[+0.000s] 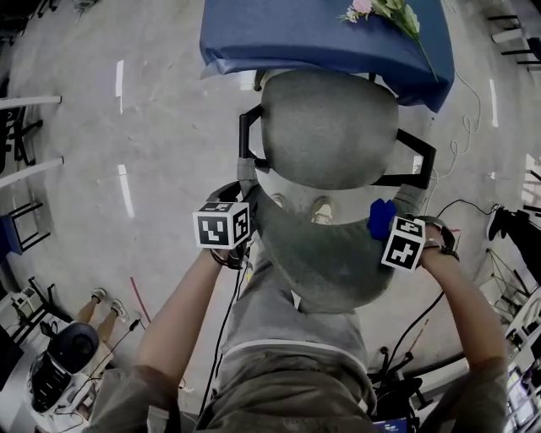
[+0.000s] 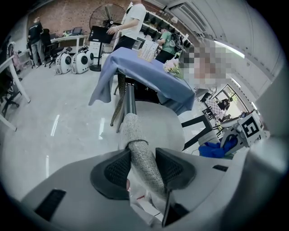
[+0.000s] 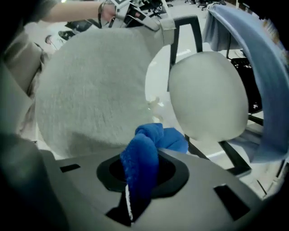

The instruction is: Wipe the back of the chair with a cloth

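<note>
The grey fabric chair stands in front of me, its seat farther off and its back close to my body. At the back's left edge my left gripper is shut on the chair, its jaws pinching the grey edge. My right gripper is at the back's right edge, shut on a bunched blue cloth. In the right gripper view the cloth bulges out of the jaws beside the chair back, with the seat beyond. The left gripper view shows the cloth across the back.
A table under a blue cover with flowers stands just past the seat. Black armrests flank the seat. Cables trail on the floor at right. A person's legs and a white machine are at lower left.
</note>
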Motion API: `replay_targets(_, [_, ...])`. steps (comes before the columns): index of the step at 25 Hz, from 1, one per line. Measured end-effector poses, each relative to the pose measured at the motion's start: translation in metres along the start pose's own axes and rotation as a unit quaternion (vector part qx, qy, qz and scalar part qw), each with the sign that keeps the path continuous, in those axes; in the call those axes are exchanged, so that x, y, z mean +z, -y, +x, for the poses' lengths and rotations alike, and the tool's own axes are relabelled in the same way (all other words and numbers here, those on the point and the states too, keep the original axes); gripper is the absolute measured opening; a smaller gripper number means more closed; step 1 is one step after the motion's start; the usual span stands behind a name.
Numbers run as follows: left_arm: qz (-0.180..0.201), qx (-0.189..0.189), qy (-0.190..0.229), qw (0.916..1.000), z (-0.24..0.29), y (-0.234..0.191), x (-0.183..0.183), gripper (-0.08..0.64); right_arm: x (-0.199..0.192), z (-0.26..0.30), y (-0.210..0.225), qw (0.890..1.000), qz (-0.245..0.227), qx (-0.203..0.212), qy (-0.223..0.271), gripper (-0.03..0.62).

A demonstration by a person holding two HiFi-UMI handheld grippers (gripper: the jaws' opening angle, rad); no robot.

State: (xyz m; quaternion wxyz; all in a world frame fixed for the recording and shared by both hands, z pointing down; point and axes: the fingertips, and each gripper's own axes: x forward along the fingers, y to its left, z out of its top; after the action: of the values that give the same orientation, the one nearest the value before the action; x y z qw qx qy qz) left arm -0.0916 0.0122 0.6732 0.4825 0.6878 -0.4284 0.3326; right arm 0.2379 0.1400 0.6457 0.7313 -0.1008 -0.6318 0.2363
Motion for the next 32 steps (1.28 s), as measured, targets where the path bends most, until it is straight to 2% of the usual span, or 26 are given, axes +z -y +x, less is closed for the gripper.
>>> replay_targets(1, [0.0,0.0,0.001,1.0,0.0,0.0,0.0,0.192,-0.009,0.0,0.012,1.0,0.007,-0.021,-0.009,0.089])
replay_targets(3, [-0.001,0.0,0.002,1.0,-0.001,0.0,0.0,0.192,-0.009,0.003,0.016,0.999,0.029,-0.025,-0.001,0.089])
replay_targets(6, [-0.002,0.0,0.005,1.0,-0.001,0.001,0.0,0.192,0.016,0.003,-0.015,0.998,0.038,0.023,0.038,0.089])
replay_targets(9, [-0.003,0.002,0.009,1.0,-0.001,0.0,0.001,0.192,0.067,-0.007,-0.056,0.989,0.04,0.089,0.11,0.088])
replay_targets(12, [-0.001,0.004,0.008,1.0,-0.002,-0.001,0.0,0.192,0.135,-0.028,-0.087,0.972,0.037,0.125,0.197,0.088])
replay_targets(15, [0.001,0.003,0.006,1.0,-0.002,0.0,0.0,0.192,0.198,-0.057,-0.092,0.955,0.036,0.119,0.271,0.089])
replay_targets(17, [0.001,0.006,0.005,1.0,-0.002,0.0,0.0,0.192,0.235,-0.079,-0.085,0.938,0.045,0.109,0.326,0.089])
replay_targets(19, [0.001,0.009,0.004,1.0,-0.002,0.0,-0.001,0.192,0.263,-0.099,-0.079,0.915,0.058,0.109,0.384,0.089])
replay_targets(20, [0.002,0.009,0.003,1.0,-0.002,0.0,-0.001,0.191,0.271,-0.105,-0.08,0.907,0.061,0.112,0.401,0.089])
replay_targets(21, [0.002,0.009,0.003,1.0,-0.002,0.0,-0.001,0.192,0.273,-0.108,-0.084,0.905,0.059,0.111,0.406,0.089])
replay_targets(25, [0.003,0.009,0.003,0.9999,-0.002,-0.002,-0.001,0.192,0.247,-0.102,-0.095,0.913,0.054,0.12,0.386,0.089])
replay_targets(26, [0.003,0.009,0.002,0.9999,-0.002,-0.002,-0.001,0.192,0.232,-0.096,-0.098,0.921,0.049,0.123,0.366,0.087])
replay_targets(29, [0.004,0.008,0.001,1.0,0.0,0.0,0.0,0.192,0.169,-0.06,-0.104,0.954,0.024,0.111,0.277,0.087])
replay_targets(32, [0.005,0.009,0.0,0.9999,0.0,0.0,0.0,0.192,0.103,-0.037,-0.094,0.975,0.02,0.089,0.202,0.087])
